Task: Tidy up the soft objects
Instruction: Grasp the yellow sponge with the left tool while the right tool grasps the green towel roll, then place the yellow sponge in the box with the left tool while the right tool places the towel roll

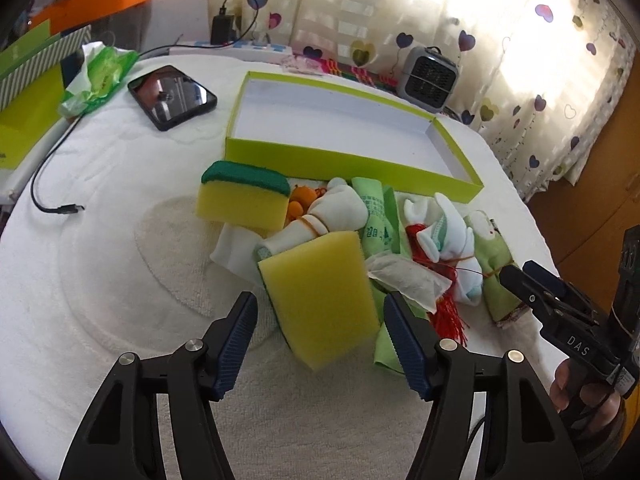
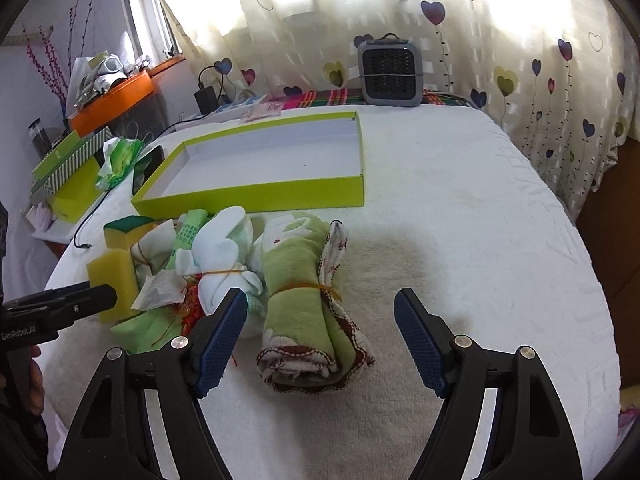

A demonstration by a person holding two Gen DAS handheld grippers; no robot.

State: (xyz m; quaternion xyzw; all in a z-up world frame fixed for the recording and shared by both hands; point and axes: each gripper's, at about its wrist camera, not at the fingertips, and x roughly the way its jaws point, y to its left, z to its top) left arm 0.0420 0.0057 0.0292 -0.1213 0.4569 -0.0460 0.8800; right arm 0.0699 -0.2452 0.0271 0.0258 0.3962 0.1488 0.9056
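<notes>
A heap of soft things lies on the white towel in front of an empty lime-green box [image 1: 352, 160] [image 2: 256, 196]. My left gripper [image 1: 320, 312] is open, its blue pads either side of a tilted yellow sponge [image 1: 320, 296] without pressing it. Behind that sits a second yellow sponge with a green top [image 1: 244, 196]. A white rolled sock bundle [image 1: 336, 208] and a red tassel [image 1: 448, 308] lie in the heap. My right gripper [image 2: 320, 312] is open around a rolled green towel [image 2: 308, 304] tied with a rubber band; the left pad is close, the right pad stands apart.
A black phone [image 1: 172, 96] and a green tissue pack [image 1: 100, 76] lie at the left, with a loose black cable [image 1: 52, 184]. A grey fan [image 2: 390, 74] stands at the back by the heart-patterned curtain. A hand [image 1: 588, 396] holds the right gripper.
</notes>
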